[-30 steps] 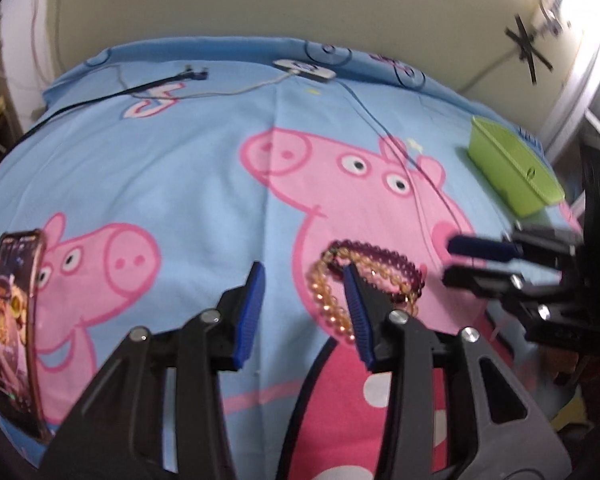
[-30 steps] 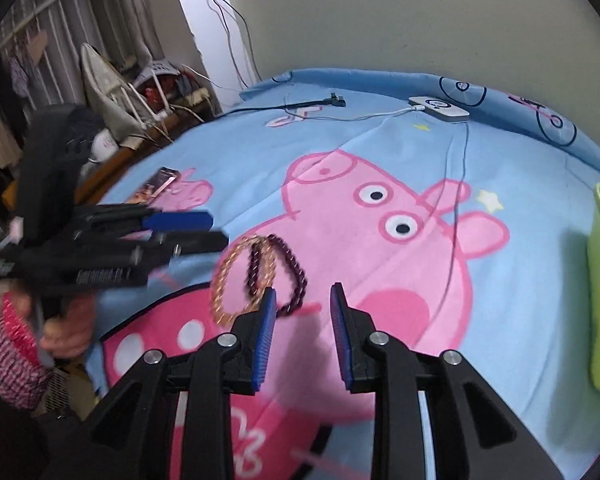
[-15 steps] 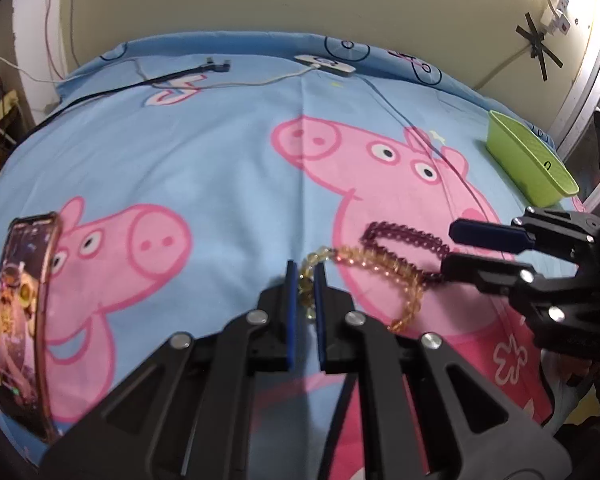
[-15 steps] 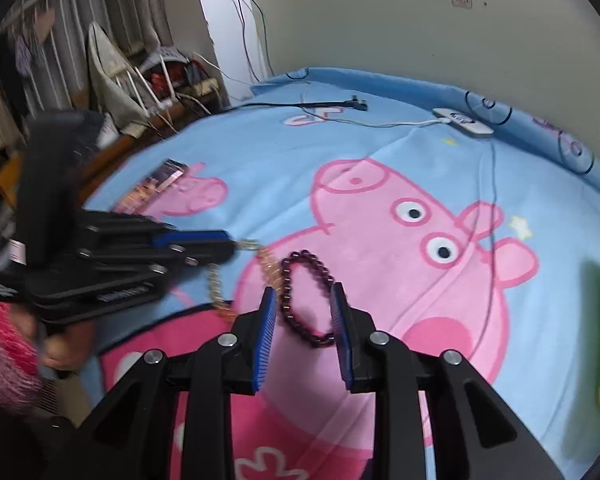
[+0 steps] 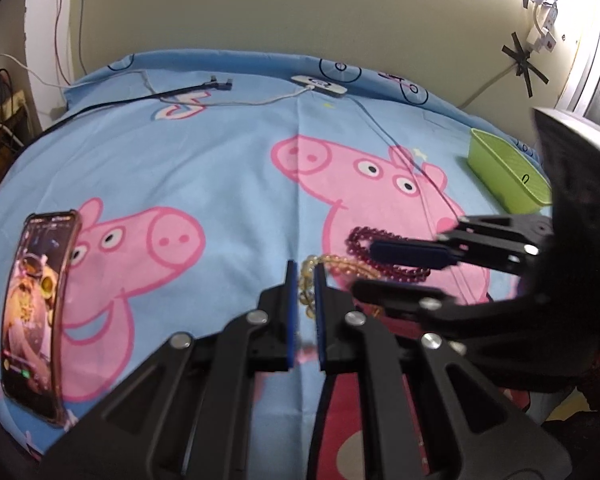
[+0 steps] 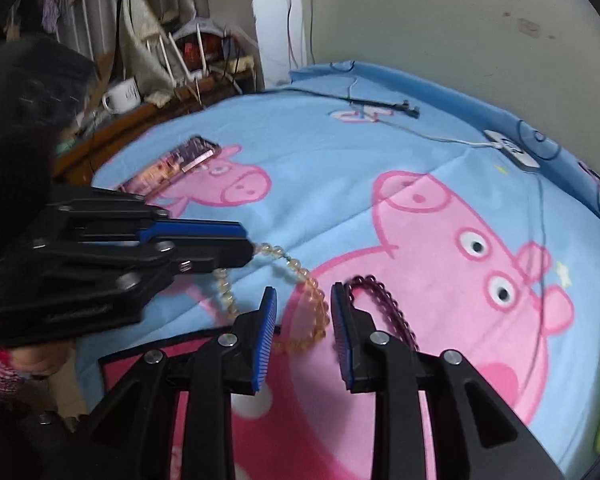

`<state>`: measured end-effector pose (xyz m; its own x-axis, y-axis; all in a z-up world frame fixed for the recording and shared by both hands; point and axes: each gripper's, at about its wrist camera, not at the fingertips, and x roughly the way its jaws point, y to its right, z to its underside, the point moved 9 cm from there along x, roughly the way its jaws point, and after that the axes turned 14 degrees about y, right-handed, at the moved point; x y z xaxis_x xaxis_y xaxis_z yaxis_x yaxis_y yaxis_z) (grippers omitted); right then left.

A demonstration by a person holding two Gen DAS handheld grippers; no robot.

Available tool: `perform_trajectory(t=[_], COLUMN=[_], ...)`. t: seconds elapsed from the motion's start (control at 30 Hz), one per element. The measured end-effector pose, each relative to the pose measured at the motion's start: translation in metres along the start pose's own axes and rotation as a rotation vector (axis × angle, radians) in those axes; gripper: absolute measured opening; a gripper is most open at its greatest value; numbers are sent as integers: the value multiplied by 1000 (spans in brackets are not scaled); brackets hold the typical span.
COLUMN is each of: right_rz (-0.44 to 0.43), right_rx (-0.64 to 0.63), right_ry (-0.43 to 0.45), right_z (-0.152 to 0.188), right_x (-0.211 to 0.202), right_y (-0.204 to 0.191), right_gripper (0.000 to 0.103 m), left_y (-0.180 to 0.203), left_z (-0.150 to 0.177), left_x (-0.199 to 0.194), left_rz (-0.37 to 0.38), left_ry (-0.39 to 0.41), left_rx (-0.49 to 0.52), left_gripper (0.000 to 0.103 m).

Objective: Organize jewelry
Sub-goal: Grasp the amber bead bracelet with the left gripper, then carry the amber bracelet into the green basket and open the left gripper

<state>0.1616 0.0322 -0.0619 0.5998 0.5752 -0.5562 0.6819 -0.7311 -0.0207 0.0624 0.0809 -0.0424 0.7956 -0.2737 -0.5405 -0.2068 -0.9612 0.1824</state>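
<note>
A bed (image 5: 228,168) under a blue sheet printed with pink cartoon pigs carries everything. In the left wrist view a phone (image 5: 36,312) lies near the left edge, its screen lit. A green tray (image 5: 504,168) sits at the right edge. Far back, a white charger (image 5: 320,85) lies beside a black cable (image 5: 196,89) and a white cord. Near the middle, an amber bracelet (image 6: 300,304) has its near part on the sheet, beside a purple bracelet (image 5: 364,240).

Both wrist views look down close, sharing the bedsheet (image 5: 228,168)
</note>
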Motion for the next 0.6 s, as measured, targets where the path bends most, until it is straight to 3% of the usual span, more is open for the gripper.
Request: perform_trajectory(t=[0.13, 0.33, 0.47, 0.6], right_rz=[-14, -32, 17, 132], right_rx=[-3, 120, 215, 314], right_ry=[-28, 92, 179, 271], right_z=[2, -7, -6, 4], right_x=[12, -29, -71, -125], right_y=[2, 19, 55, 115], right_gripper=[0, 0, 0, 0], left_y=[-1, 25, 76, 159], left_z=[1, -16, -42, -73], left_x=[-2, 0, 17, 47], left_rz=[-7, 33, 127, 255], left_ry=[-4, 5, 20, 33], left_rx=[-2, 28, 83, 172], left_gripper=[7, 7, 7, 7])
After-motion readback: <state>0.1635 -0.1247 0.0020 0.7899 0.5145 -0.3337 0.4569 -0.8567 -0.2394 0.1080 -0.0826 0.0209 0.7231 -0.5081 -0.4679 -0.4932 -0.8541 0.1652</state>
